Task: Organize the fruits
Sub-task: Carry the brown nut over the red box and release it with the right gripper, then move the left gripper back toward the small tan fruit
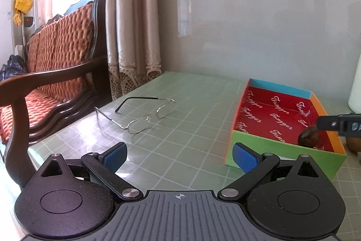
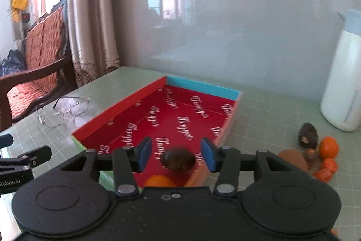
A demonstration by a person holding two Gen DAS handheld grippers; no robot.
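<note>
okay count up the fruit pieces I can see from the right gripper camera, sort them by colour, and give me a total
Orange or orange-red: 4: one in the box, three on the table.
Dark brown: 3: one in the box, two on the table.
Light brown: 1.
Total: 8

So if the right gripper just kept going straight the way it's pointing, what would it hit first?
Most likely the dark brown fruit, which sits in line between the open right gripper fingers, over the near end of the red-lined box. Whether the fruit is resting or falling is unclear; past it lies the box floor.
</note>
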